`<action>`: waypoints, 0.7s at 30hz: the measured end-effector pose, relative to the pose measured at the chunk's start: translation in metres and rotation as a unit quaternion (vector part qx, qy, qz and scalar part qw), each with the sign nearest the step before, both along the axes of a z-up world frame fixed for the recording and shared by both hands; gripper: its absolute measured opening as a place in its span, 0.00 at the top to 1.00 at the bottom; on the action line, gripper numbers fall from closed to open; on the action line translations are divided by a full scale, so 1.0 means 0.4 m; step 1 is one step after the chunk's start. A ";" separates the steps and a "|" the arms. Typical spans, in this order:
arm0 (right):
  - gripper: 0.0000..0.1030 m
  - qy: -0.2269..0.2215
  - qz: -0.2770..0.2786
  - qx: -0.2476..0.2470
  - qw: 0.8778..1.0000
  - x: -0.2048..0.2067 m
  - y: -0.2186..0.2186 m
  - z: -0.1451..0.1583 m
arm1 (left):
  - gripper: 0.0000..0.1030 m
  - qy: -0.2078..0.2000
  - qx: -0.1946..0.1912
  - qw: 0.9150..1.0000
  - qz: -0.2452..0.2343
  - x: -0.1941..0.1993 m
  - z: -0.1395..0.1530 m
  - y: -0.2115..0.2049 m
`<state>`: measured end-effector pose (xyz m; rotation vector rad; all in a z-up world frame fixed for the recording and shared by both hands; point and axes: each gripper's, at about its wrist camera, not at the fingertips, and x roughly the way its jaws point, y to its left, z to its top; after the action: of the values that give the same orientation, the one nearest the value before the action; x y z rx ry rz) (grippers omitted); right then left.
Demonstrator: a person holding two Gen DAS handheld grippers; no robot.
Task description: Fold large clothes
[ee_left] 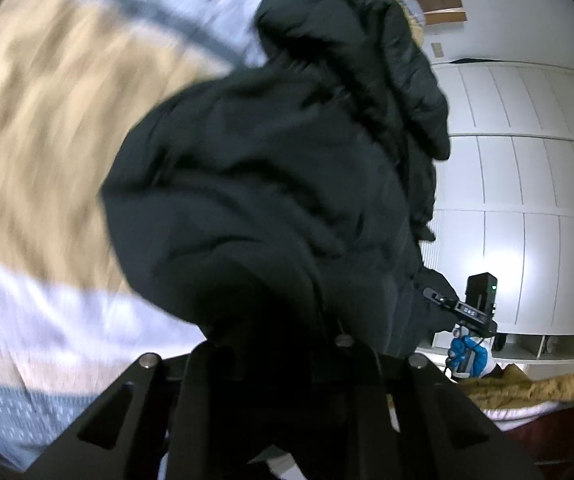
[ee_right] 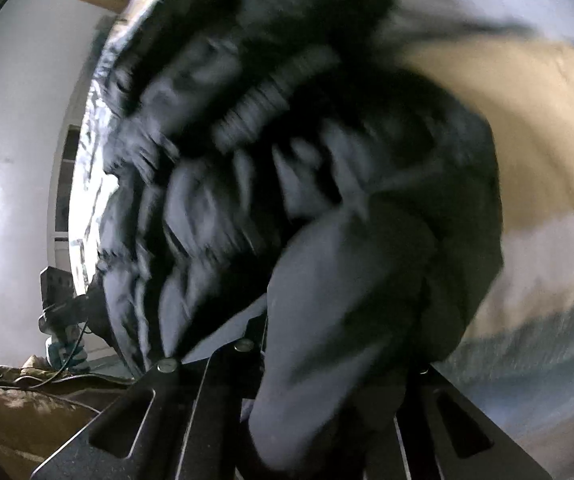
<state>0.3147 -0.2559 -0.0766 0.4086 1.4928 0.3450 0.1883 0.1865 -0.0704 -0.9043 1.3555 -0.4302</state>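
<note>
Left wrist view first: nearest the lens, the left gripper [ee_left: 287, 364] has its two black fingers brought together with a bunch of the black padded jacket [ee_left: 271, 168] clamped between them. The cloth swells up straight out of the jaws and fills the middle of the picture, lifted clear of the bed [ee_left: 47, 128] behind it. The bed's cover is a tan band between pale lilac-white bands, all smeared by motion blur. At the jacket's right edge, farther off, the right gripper [ee_left: 443, 300] bites into the hem, and below it a hand in a blue and white glove [ee_left: 467, 356] holds its handle. A tan furry blanket [ee_left: 535, 390] lies along the bed's lower right edge. Farthest back stands a white panelled wardrobe [ee_left: 527, 168].

Right wrist view: the right gripper [ee_right: 327, 400] is pinched shut on a grey-black fold of the same jacket [ee_right: 287, 200], whose quilted lining hangs blurred above the fingers. To the left, at the garment's far edge, the left gripper [ee_right: 83, 308] is small and indistinct, with the gloved left hand [ee_right: 65, 348] under it. The bed [ee_right: 527, 140] shows on the right, and a white wall [ee_right: 19, 100] on the left.
</note>
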 end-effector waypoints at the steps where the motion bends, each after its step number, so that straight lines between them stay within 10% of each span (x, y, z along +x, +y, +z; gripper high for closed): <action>1: 0.92 -0.009 0.003 0.001 1.000 0.025 -0.014 0.013 | 0.85 -0.008 0.002 1.000 0.003 0.023 0.013 -0.001; 21: 0.92 -0.188 -0.053 0.037 0.980 0.297 -0.207 0.317 | 0.85 -0.126 -0.034 0.983 0.126 0.294 0.259 0.111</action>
<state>0.4337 -0.3387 0.0501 0.4520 1.0869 0.3707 0.3058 0.2310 0.0331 -1.0267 0.9860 -0.3815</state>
